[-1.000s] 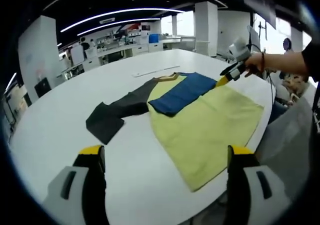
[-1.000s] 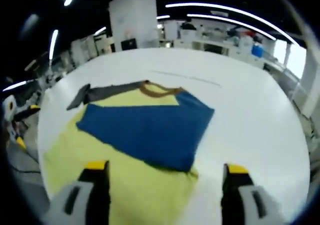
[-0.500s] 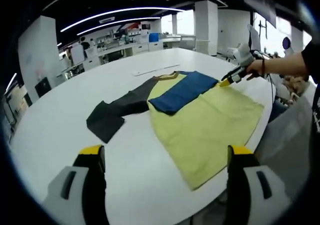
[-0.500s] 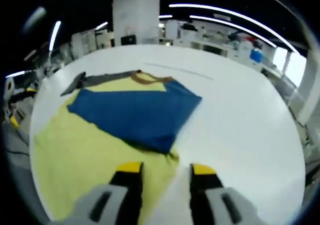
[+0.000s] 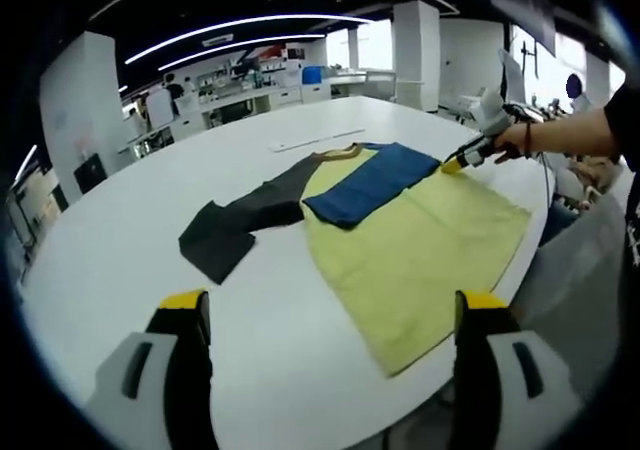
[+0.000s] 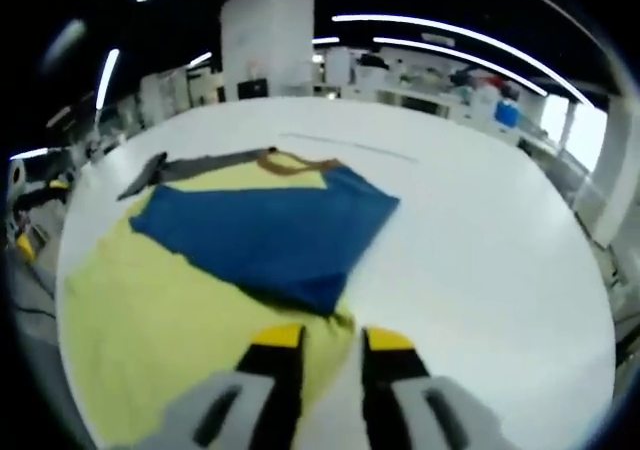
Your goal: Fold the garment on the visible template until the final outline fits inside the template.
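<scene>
The right claw (image 6: 322,336) is pinching the shirt's (image 5: 420,255) edge on the worktop (image 5: 120,250). The left claw (image 5: 325,305) is hovering spread wide. No writing is showing.

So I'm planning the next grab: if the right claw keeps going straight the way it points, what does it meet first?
Probably the yellow body of the garment, at its edge just ahead of the right claw. Right behind that lies the folded blue sleeve. Depth is hard to judge here, so the claw may already be touching the cloth.

Bright overhead striplights; soft blur, fisheye-warped edges.
</scene>
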Motion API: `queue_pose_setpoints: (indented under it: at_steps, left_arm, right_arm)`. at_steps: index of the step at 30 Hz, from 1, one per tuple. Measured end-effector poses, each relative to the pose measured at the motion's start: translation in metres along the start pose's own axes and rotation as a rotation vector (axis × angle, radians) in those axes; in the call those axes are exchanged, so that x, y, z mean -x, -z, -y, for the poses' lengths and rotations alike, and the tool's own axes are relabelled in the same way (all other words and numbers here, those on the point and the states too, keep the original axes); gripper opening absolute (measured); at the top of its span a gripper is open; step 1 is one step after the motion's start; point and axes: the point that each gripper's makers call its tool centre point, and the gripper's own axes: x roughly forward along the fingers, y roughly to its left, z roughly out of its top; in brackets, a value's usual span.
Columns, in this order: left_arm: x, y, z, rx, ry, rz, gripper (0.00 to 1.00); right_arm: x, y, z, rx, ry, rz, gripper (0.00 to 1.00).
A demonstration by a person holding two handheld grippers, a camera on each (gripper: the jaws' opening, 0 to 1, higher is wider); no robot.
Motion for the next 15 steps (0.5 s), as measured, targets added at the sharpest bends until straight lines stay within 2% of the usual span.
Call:
queue_pose_setpoints:
  at_steps: [3,8,15]
  left_arm:
    - [0.0,0.001,0.0,0.002,-0.002,-0.006,0.99]
    - [0.0,0.001,-0.001,0.005,-0.005,-0.005,0.99]
    - [0.0,0.003,-0.003,0.012,-0.01,-0.008,0.99]
  right_arm:
    - [-0.008,-0.003,0.007,-0.005,0.007,0.007,0.11]
    - [-0.008,-0.011,0.003,-0.013,0.016,0.022,0.06]
    - [-0.012,-0.008,0.004,-0.027,0.031,0.021,0.02]
